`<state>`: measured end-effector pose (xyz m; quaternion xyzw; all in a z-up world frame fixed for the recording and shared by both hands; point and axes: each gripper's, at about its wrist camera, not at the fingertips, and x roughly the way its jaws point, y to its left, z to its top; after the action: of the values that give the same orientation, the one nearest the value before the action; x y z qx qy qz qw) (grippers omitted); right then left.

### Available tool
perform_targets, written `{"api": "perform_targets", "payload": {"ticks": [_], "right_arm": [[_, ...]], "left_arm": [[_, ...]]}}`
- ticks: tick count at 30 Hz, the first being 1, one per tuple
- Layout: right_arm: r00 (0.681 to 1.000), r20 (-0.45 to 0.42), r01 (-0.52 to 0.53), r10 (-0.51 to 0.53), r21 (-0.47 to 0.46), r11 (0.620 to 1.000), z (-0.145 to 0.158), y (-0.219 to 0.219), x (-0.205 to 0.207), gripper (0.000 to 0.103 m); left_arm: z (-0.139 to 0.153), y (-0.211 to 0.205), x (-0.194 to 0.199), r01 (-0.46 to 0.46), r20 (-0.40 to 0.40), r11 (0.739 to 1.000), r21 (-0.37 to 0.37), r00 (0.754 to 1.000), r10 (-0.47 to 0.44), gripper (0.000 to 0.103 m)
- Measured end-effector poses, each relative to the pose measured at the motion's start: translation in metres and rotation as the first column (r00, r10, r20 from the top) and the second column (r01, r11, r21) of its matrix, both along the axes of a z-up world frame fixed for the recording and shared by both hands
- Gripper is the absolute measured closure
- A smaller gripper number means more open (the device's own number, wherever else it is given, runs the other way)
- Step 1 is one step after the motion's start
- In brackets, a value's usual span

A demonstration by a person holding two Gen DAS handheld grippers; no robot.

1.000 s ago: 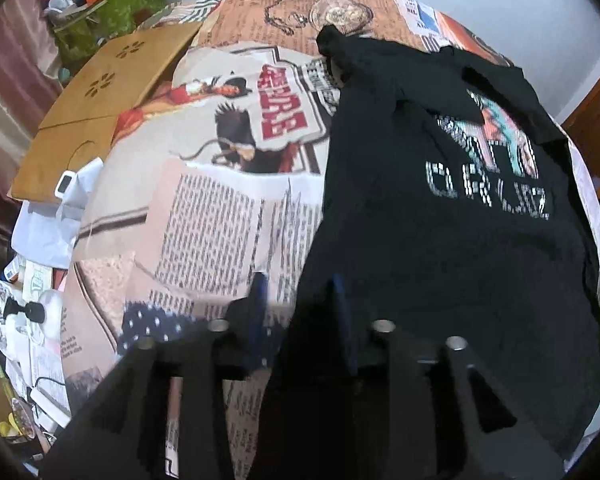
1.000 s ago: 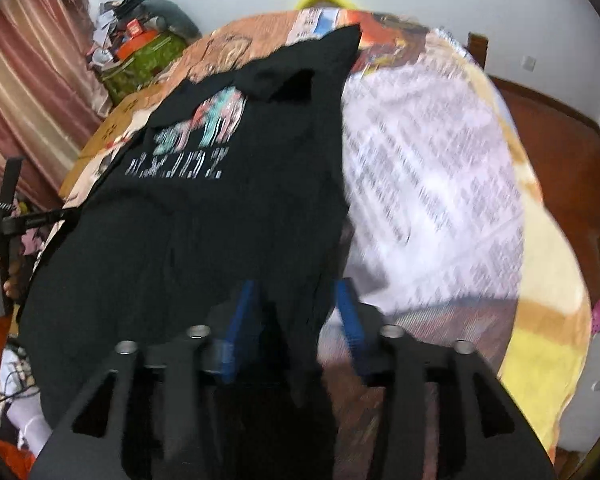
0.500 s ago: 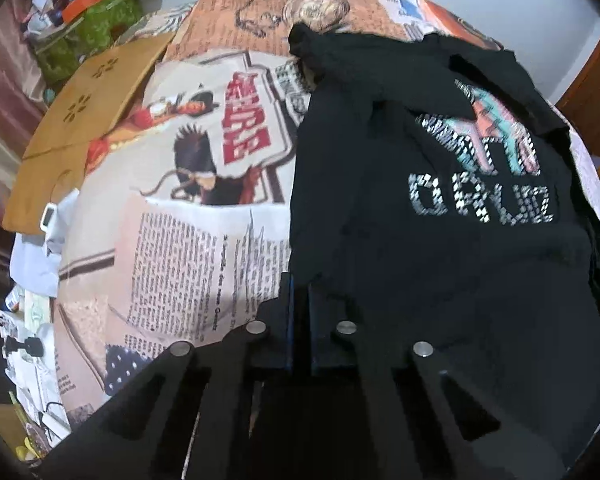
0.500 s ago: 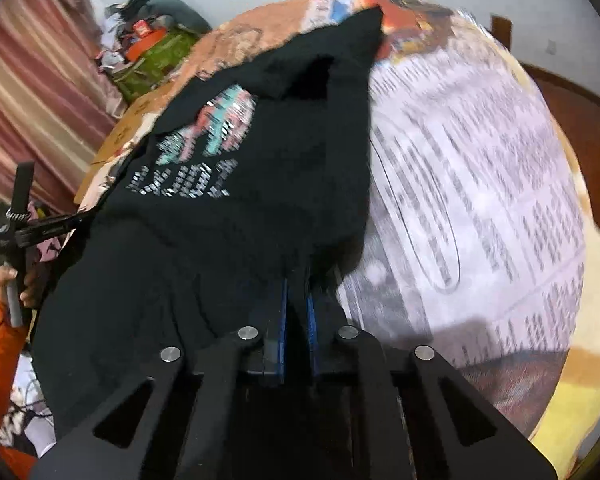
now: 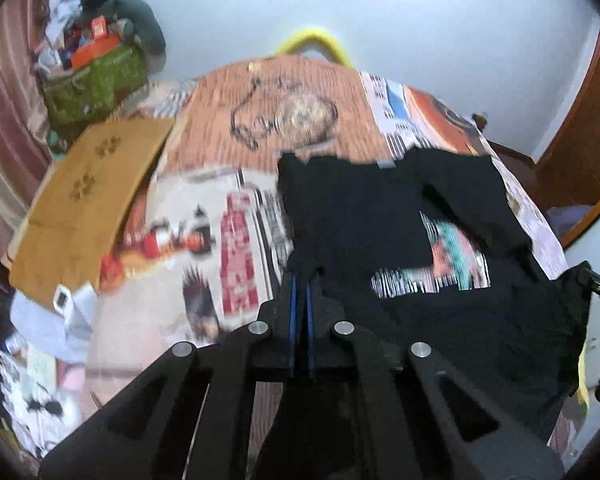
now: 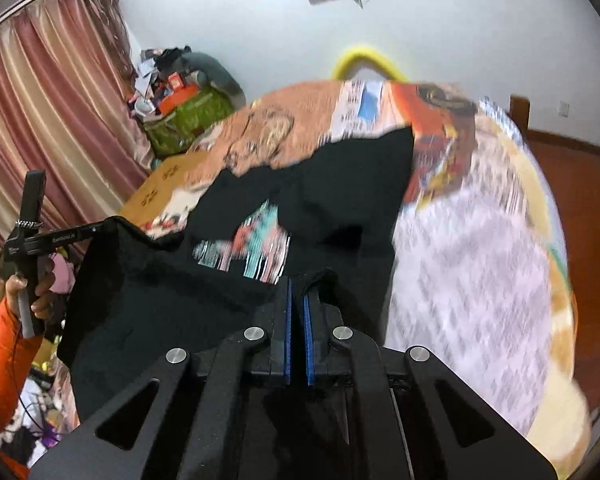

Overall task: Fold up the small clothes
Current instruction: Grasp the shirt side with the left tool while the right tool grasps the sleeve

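A black T-shirt (image 5: 360, 216) with a colourful chest print lies on the bed, collar at the far end. My left gripper (image 5: 300, 280) is shut on the hem's left corner, and black cloth bunches between its blue pads. The right gripper (image 6: 296, 286) is shut on the hem's right corner (image 6: 320, 276). The hem hangs lifted between them, stretched above the bed. In the right wrist view the left gripper (image 6: 96, 230) shows at the left edge, held by a hand (image 6: 32, 292) with an orange sleeve. The left wrist view catches the right gripper (image 5: 588, 276) at the right edge.
The bed (image 5: 260, 128) has a newspaper-print cover. A brown cardboard sheet (image 5: 88, 200) lies on its left side. A green bag (image 5: 96, 80) piled with clutter stands by the striped curtain (image 6: 40, 120). A yellow curved object (image 5: 312, 40) sits beyond the bed. Wooden floor (image 6: 572, 200) lies to the right.
Both grippers went from open around the hem to shut on it. They then rose with the hem toward the collar, so the lower part of the shirt now hangs off the bed.
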<state>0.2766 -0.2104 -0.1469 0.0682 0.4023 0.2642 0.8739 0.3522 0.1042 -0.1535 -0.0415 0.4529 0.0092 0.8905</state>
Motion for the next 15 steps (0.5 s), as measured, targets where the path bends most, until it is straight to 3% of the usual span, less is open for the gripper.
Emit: {"api": "perform_targets", "payload": {"ticks": [4,8,11,12,15], "right_arm": [[0.998,0.037,0.044,-0.043,-0.024,0.999,0.002,0.002,0.026,0.099],[0.996,-0.004,0.088,-0.089,-0.086,0.992,-0.017,0.004,0.051,0.098],[0.992,-0.064,0.099,-0.107,-0.122,0.988,-0.034,0.002,0.058,0.096],[0.99,-0.086,0.098,-0.109,-0.124,0.987,-0.038,0.0,0.056,0.091],[0.987,-0.126,0.085,-0.097,-0.098,0.992,-0.044,-0.011,0.043,0.074]], "left_arm": [[-0.011,0.002,0.044,-0.036,-0.009,0.998,0.045,0.999,0.036,0.099],[-0.046,0.009,0.071,-0.086,-0.109,0.992,0.089,0.989,0.096,0.093],[-0.069,0.02,0.065,-0.096,-0.167,0.995,0.041,0.981,0.102,0.073],[-0.072,0.023,0.058,-0.094,-0.172,0.995,0.036,0.98,0.099,0.064],[-0.074,0.028,0.034,-0.075,-0.166,0.996,0.056,0.983,0.084,0.05]]}}
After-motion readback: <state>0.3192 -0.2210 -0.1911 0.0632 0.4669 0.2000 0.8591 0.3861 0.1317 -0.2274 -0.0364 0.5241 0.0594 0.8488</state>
